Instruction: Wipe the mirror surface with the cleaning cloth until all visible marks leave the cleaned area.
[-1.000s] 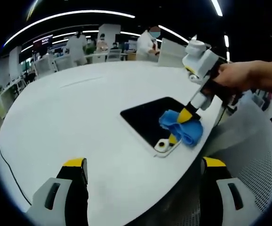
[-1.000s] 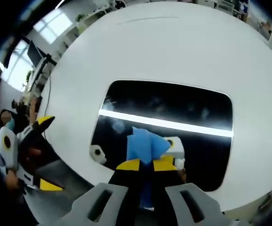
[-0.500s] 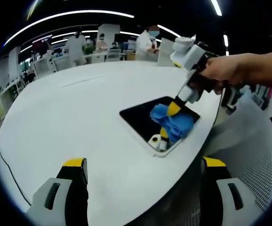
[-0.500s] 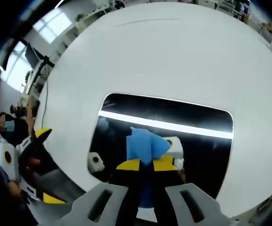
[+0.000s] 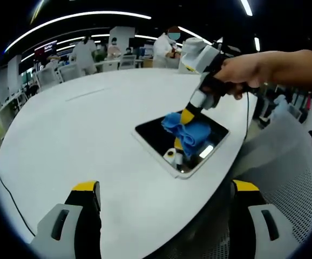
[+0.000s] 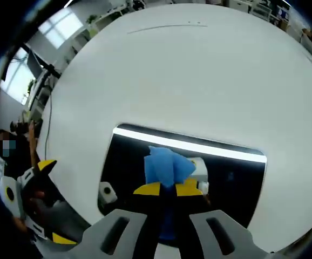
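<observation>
Right tongs (image 6: 167, 189): clenched on the blue cloth (image 6: 165, 165); pressed on the mirror (image 6: 229, 181)
Left tongs (image 5: 161, 202): released; near the counter (image 5: 80, 124) edge

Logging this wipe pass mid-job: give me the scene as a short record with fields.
surface: white table
mirror: dark mirror flat near the table edge
cloth: blue cloth pressed on the mirror
right gripper: right gripper shut on the cloth, held by a hand
left gripper: left gripper open, off the mirror
marks: faint smudge, hard to judge
</observation>
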Motion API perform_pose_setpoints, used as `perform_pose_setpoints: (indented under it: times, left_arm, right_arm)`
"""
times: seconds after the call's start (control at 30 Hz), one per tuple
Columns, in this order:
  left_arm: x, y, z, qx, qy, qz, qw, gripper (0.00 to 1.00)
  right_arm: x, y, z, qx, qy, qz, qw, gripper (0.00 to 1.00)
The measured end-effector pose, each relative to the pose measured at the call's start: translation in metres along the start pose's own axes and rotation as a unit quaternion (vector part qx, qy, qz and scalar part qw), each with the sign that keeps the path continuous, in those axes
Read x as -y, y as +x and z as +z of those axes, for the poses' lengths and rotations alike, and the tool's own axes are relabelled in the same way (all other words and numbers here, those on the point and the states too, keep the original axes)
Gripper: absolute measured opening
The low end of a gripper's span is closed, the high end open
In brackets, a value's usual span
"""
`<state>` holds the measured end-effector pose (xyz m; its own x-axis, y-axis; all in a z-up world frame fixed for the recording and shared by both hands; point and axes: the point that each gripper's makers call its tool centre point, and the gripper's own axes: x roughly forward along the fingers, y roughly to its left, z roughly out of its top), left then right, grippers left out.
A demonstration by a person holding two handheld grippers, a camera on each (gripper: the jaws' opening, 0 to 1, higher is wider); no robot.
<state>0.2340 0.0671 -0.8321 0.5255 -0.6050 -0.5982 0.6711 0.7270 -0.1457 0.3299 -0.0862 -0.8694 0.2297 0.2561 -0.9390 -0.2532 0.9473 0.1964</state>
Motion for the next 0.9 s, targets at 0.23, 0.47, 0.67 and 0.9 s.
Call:
perform_pose_setpoints:
  times: [0.23, 0.47, 0.67, 0.9]
  left_arm:
    - [0.0, 0.0, 0.0, 0.002, -0.003, 0.0, 1.0, 1.0]
    - [-0.001, 0.0, 0.0, 0.001, -0.006, 0.004, 1.0, 1.0]
    - [0.001, 0.001, 0.0, 0.0, -0.003, 0.0, 1.0, 1.0]
    - [0.0, -0.005, 0.007, 0.03, -0.023, -0.004, 0.9993, 1.0]
  right_arm:
    - [0.006, 0.003, 0.013, 0.005, -0.004, -0.007, 1.0, 0.01]
    - [0.009, 0.006, 0.022, 0.007, -0.004, -0.008, 0.9999, 0.01]
    - [0.009, 0.007, 0.029, 0.004, -0.011, -0.012, 0.9999, 0.01]
    - [0.012, 0.012, 0.039, 0.003, -0.007, -0.016, 0.9998, 0.01]
